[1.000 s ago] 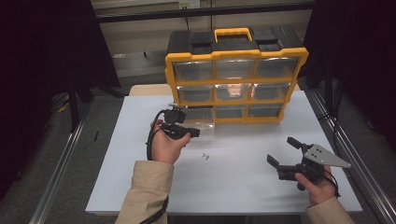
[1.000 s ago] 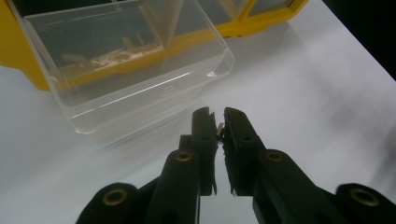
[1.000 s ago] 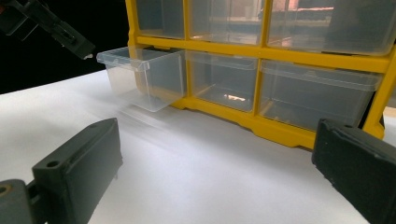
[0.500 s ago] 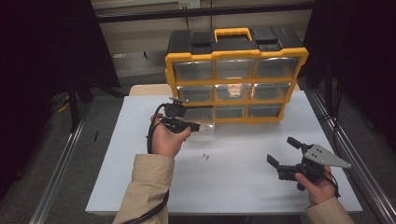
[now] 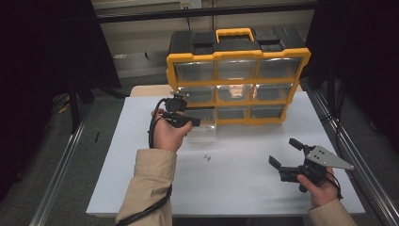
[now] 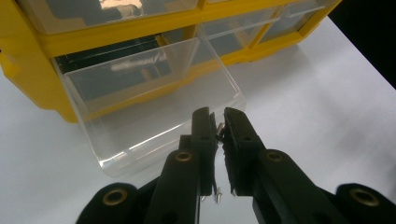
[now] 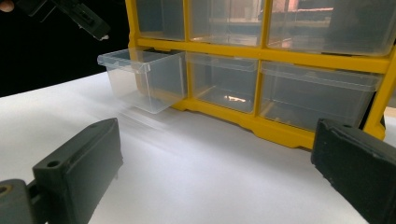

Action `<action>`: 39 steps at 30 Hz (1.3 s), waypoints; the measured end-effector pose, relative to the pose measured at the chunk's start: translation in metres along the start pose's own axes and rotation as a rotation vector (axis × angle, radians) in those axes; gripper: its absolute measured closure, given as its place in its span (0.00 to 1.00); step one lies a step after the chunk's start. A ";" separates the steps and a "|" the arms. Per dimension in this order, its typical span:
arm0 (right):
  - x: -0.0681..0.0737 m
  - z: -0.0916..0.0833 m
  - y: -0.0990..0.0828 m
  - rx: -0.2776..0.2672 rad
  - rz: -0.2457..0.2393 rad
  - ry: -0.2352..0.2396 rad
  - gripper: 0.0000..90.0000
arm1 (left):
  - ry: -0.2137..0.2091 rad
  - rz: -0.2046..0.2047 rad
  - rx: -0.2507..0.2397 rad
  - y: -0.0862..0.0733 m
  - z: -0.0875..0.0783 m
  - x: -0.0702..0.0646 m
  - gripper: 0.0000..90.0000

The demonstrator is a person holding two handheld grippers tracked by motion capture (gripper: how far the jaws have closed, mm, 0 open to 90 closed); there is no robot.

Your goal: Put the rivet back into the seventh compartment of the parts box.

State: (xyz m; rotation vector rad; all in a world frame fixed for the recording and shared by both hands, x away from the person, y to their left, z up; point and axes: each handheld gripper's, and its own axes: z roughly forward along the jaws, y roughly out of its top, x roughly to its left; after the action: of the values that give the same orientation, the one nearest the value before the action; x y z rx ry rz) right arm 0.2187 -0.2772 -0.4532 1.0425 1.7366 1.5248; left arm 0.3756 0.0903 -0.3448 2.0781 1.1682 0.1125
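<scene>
1. Clear plastic drawer point(image 6: 154, 116), bottom-left slot of the yellow organizer point(image 5: 237, 61), is pulled out over the white tabletop point(image 5: 141, 183). That's where the work is.
2. Left gripper point(image 6: 219, 119) has its jaws nearly shut on a small metal screw point(image 6: 218, 130), as far as I can tell from the left gripper view. It's tiny and half hidden between the pads.
3. Key relation: the open drawer lies just ahead of and below the left gripper tips, which sit right at its front lip. The drawer's long axis runs back into the cabinet, so I'd guess a short push forward puts the screw over the tray.
4. Two more small screws point(image 5: 206, 157) lie on the tabletop, between the hands and a bit nearer the left one.
5. Right gripper point(image 5: 285, 154) sits well apart at the right, jaws wide open, holding nothing.
</scene>
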 end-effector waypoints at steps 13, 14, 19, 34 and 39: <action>0.000 0.000 0.000 0.000 -0.003 0.000 0.02 | 0.072 0.001 -0.022 0.007 0.011 0.005 0.92; 0.000 0.000 0.000 0.004 -0.003 0.000 0.02 | 0.078 0.003 -0.024 0.007 0.012 0.005 0.92; 0.001 0.001 0.000 -0.001 0.000 0.004 0.02 | 0.116 0.013 -0.028 0.008 0.020 0.008 0.92; 0.001 0.001 0.000 0.001 -0.003 0.004 0.02 | 0.093 0.001 -0.052 0.000 0.015 0.011 0.78; 0.002 0.001 0.000 0.001 -0.002 0.003 0.02 | 0.072 0.011 -0.055 -0.006 0.013 0.008 0.75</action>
State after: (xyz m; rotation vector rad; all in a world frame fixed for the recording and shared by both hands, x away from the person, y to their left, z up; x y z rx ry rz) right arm 0.2184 -0.2755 -0.4537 1.0384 1.7404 1.5253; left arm 0.3817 0.0912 -0.3606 2.0470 1.1837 0.2237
